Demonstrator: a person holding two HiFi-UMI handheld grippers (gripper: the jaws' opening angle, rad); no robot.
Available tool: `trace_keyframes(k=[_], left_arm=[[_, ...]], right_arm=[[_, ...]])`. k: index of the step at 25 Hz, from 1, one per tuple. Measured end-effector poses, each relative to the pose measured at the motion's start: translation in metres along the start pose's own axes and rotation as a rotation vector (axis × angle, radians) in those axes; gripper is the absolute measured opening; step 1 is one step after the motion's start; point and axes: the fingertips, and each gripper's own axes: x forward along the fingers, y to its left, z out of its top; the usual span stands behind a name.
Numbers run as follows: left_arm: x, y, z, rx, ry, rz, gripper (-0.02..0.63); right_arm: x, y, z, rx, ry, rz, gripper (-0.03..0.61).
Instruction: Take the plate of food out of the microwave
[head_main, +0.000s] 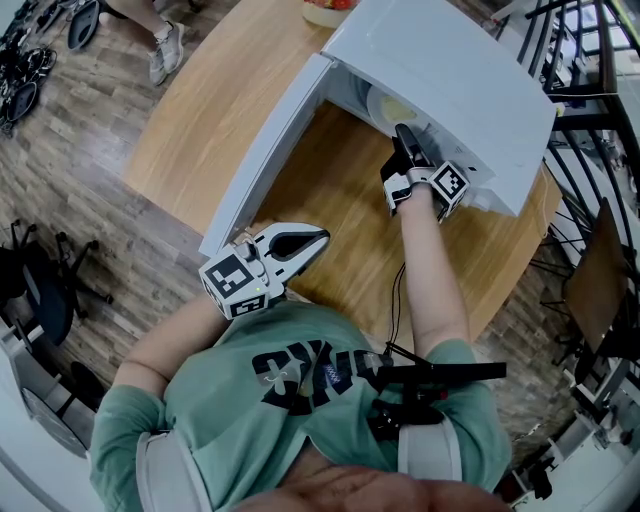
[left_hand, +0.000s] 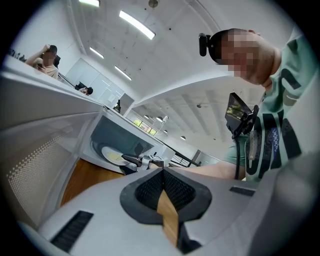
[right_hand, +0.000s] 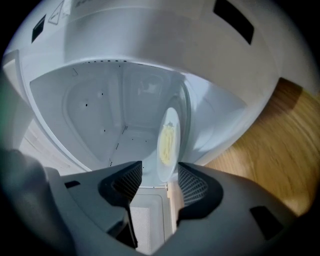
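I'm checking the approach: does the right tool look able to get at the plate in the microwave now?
Probably yes: the door stands open, the right tool is open, and the plate lies straight ahead of it with nothing between.

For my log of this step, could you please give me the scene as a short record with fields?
microwave: on table, door open
plate: inside microwave, yellow food on it
right claw: open, at microwave mouth, plate in line between its jaws, not clamped
left claw: shut, empty, held back by the door
task state: plate not yet out
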Motion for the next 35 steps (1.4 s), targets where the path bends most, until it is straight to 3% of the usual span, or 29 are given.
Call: trace_keyframes(k=[7,11,35], left_arm=[[-0.002,0.004,-0.003,-0.012,-0.002,0.01,0.0],[-0.005,0.008,-0.004,-0.022,0.0,0.017,0.0],[0.001,-0.008,0.002,0.001,-0.006,0.003,0.0]], right_arm=[[-0.003,-0.021,-0.001,0.03,-0.018,-0.072,0.057],[-0.003,-0.02,0.003,0.039,-0.045,-0.039,0.019],[-0.052,0.003,-0.028,0.053,0.031,0.097,0.015]])
